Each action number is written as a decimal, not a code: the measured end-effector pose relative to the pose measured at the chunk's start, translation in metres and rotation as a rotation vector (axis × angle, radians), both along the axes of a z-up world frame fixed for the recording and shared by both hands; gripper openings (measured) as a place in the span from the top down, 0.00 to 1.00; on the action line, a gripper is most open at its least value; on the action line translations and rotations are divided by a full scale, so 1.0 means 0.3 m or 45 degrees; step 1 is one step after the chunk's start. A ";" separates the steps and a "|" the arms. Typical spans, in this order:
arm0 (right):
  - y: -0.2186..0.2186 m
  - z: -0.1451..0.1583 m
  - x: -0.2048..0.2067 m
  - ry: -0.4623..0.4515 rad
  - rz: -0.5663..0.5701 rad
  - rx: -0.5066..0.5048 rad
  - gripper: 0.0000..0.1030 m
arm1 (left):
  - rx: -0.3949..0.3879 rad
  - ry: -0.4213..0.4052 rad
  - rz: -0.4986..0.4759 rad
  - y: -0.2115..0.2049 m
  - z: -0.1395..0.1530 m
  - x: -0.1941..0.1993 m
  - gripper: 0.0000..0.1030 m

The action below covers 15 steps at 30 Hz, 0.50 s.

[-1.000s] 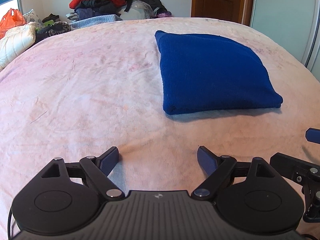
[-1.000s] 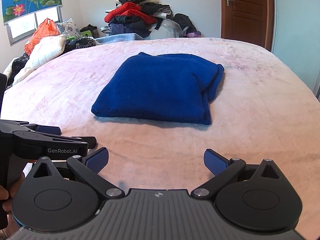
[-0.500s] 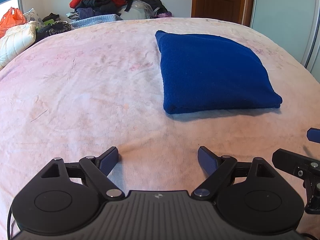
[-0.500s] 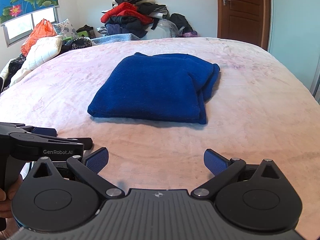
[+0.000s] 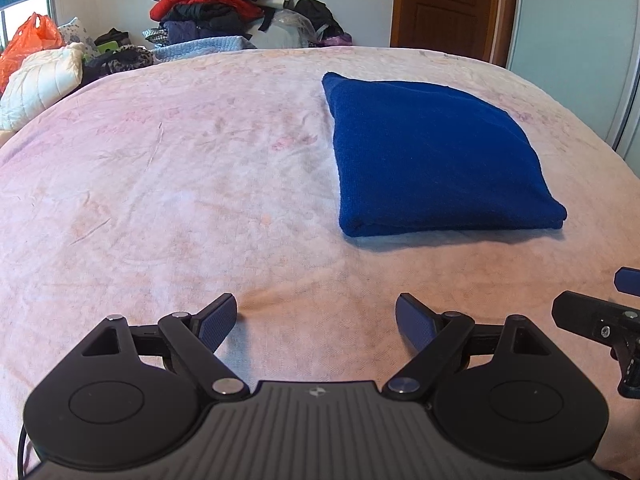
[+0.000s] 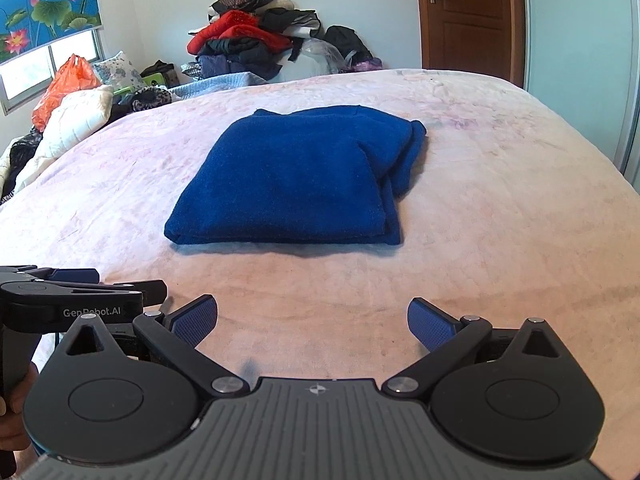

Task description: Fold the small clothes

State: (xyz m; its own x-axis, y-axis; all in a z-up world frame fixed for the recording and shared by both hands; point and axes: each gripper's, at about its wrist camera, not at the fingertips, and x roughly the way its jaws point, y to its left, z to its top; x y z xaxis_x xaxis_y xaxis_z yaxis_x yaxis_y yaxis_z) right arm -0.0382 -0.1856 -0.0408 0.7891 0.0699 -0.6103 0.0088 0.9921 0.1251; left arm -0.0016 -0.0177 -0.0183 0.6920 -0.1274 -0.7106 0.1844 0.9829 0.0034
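— Since a second ago, has anything shifted?

— Hardly. Both claws have kept their places over the bed, and the folded, deep-blue knitted garment [image 6: 296, 180] lies just where it lay. (Only the view has tilted a touch.)

— Where does it lie from the claws?

— Ahead of both, well apart from the fingertips, on the pale pink bedspread [image 5: 180, 184]. From the left claw [image 5: 316, 320] it sits ahead and off to the right; from the right claw [image 6: 312, 324] it sits almost dead ahead, so I judge the right hand the better placed.

— And its axis?

— Roughly square, slightly longer running away from the claws. The near edge is a thick rounded fold facing them; the loose layered edges show along its right side.

— The claws themselves?

— Both stand wide open, nothing between the pads.
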 end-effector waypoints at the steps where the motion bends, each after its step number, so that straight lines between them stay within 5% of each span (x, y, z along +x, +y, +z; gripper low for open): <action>1: 0.000 0.001 0.002 0.001 0.000 0.003 0.00 | 0.001 0.000 0.002 0.001 0.000 0.000 0.15; 15: -0.020 -0.010 0.005 0.011 0.017 0.055 0.00 | 0.033 0.004 0.002 -0.004 -0.008 0.003 0.15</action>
